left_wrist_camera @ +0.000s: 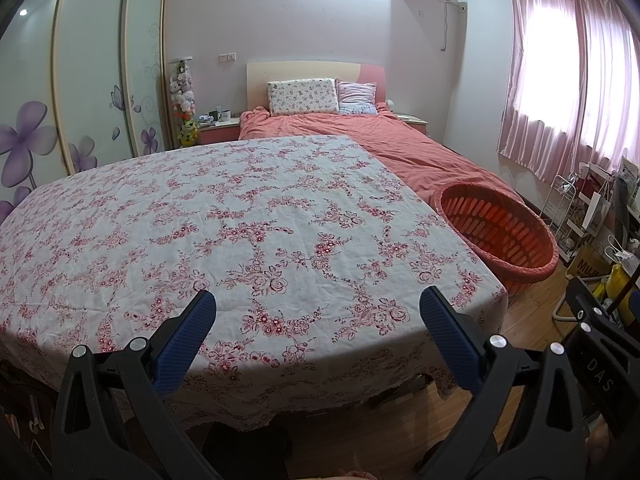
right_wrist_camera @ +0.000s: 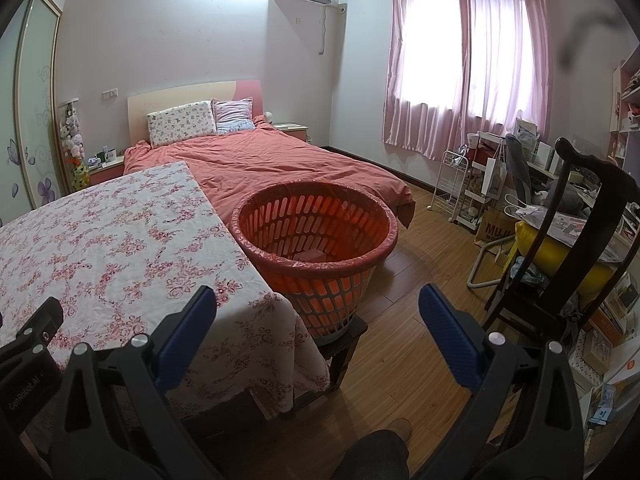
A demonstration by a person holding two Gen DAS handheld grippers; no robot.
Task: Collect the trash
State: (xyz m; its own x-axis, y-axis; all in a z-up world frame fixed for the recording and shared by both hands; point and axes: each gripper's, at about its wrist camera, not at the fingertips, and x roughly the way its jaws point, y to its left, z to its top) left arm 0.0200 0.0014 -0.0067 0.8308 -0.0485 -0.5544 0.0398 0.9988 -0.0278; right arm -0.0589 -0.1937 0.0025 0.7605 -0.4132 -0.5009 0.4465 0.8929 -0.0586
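Both jaws wide, empty; basket (right_wrist_camera: 316, 236) touches table (left_wrist_camera: 240, 216) edge, floor (right_wrist_camera: 420, 280) clear rt.

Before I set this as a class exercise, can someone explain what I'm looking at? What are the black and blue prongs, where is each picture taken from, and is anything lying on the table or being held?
There is no robot here. A person carries two hand-held clamps, each with a small wide-angle camera looking forward along its two blue-padded fingers. One picture comes from the left gripper, the other from the right gripper. Both grippers are open and hold nothing.

In front stands a table covered by a floral tablecloth; I see no trash on it in either view. Beside the table, raised on a low dark stool, is an orange laundry-style basket lined with a thin bag, with a pale flat item at its bottom. Behind is a bed with a pink cover.
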